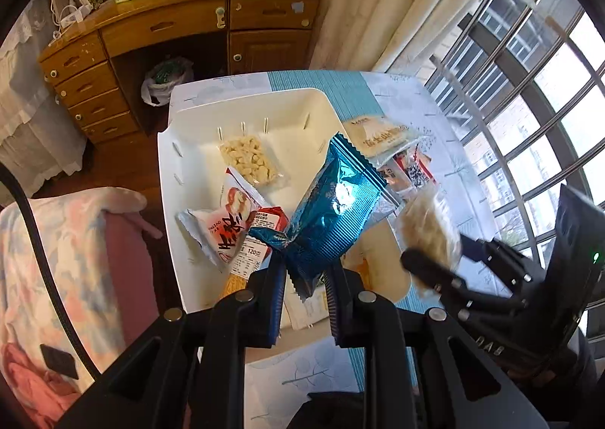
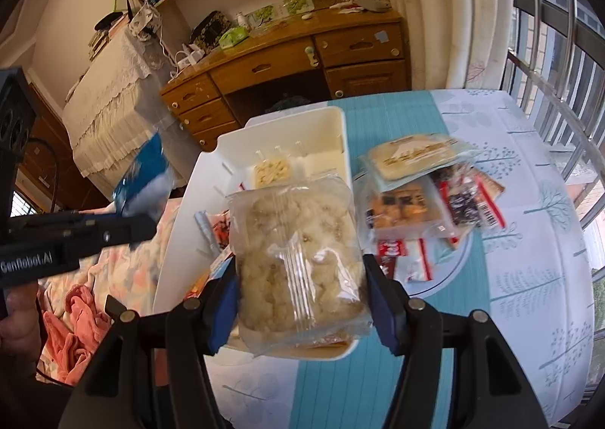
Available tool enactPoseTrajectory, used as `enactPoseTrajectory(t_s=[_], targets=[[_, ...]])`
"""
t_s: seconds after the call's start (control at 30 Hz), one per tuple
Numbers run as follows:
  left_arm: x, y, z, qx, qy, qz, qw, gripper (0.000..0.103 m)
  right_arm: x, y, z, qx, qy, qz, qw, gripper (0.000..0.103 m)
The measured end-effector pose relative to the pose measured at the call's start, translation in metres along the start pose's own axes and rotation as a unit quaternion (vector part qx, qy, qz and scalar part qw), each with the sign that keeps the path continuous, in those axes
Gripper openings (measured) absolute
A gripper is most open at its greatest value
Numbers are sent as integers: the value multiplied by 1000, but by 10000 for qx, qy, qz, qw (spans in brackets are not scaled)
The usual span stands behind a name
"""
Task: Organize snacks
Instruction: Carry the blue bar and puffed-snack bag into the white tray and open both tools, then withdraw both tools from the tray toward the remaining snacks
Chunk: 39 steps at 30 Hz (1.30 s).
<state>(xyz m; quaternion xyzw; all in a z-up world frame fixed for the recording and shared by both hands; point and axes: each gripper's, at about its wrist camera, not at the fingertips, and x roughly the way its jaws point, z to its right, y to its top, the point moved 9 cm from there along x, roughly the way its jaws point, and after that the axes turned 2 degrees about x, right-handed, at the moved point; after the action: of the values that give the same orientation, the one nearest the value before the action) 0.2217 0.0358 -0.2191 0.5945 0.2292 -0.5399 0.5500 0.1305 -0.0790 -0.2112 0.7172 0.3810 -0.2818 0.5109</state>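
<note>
Broadly, the counter (image 2: 529, 258) with its leaf-printed cloth carries a white bin (image 1: 181, 179), which serves as the landmark. Inside the bin lie a clear pack of pale nuts (image 1: 249, 160) and a red-and-white packet (image 1: 227, 224). Just right of the bin a heap of wrapped snacks (image 2: 419, 198) sits on a plate (image 2: 459, 258). Both tools point steeply down over the bin's near end. Right of the bin's near corner, the right tool (image 2: 302, 300) has its jaws partly spread, pressing both sides of a clear bag of puffed rice cakes (image 2: 298, 258) held above the bin. Over the bin, the left tool (image 1: 306, 300) is nearly closed, pinching the crimped edge of a blue foil packet (image 1: 329, 217).
</note>
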Motion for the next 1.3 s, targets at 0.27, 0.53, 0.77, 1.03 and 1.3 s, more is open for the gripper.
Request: enactPoseTrajectory(t_s=[0.27,0.53,0.77,1.03,1.3], targets=[[6,-13,-22,-303,-169,21,9994,48,24,-22,-20,-202,-255,-214,9992,62],[4,-24,-32,-490,-106,-31,9987,74,25,-34,-17,87,-306,-251,9992,81],[-5,-27,-27,-669,-94,93,9977,74,9,-25,-11,37,-316,-119,9994,81],[-22,-30,-5,-906,-99,397,9950,74,-11,-14,1,-112,-193,87,9997,81],[-29,-31,33,-1244,81,599,9904,74,-35,-10,23,-460,43,102,9989,81]])
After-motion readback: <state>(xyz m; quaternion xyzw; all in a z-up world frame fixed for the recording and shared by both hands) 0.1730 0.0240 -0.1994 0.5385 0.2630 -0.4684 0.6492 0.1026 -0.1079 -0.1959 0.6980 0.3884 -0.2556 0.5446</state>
